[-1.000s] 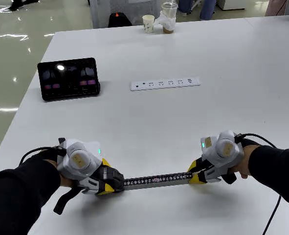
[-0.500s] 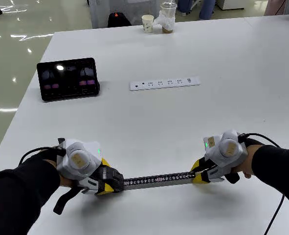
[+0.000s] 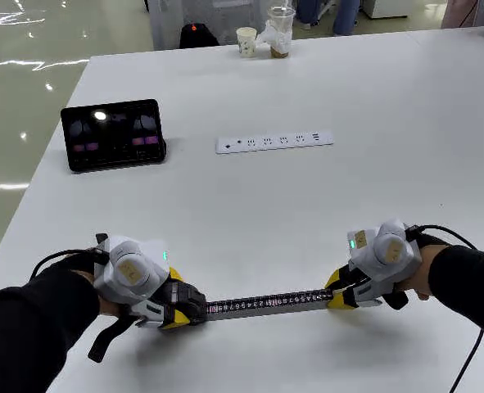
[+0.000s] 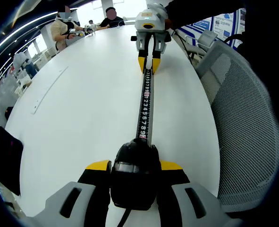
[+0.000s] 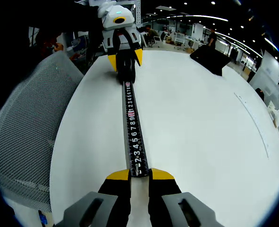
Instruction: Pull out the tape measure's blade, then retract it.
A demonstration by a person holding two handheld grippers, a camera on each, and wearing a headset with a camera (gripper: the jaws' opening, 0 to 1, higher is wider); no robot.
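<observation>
Near the front edge of a wide white counter (image 3: 307, 205), a person in dark sleeves holds a two-jaw tool in each hand, with a tape measure (image 3: 191, 300) stretched between them. The left tool (image 3: 180, 304) has its yellow-tipped jaws pressed in on either side of the tape measure's black case, which sits low over the counter on the person's left. The right tool (image 3: 336, 292) pinches the free end of the blade (image 3: 266, 302), its jaws drawn close together on the tip. The blade runs in a straight, nearly level line from the case to the right tool, just above the counter, with its printed numbers facing up. Judging from this, the first half of the task is well under way and perhaps close to done, since a good length of blade is already out of the case. The second half, letting the blade run back in, is not yet begun. Compared with one second earlier, the right tool sits farther to the person's right and the exposed blade is somewhat longer, while the left tool and the case are in about the same spot. Farther back on the counter, well apart from the work, lie a dark tablet (image 3: 113, 133) and a white power strip (image 3: 274, 141), with paper cups (image 3: 247, 38) at the far edge. A grey mesh chair (image 4: 243, 118) stands beside the counter.
</observation>
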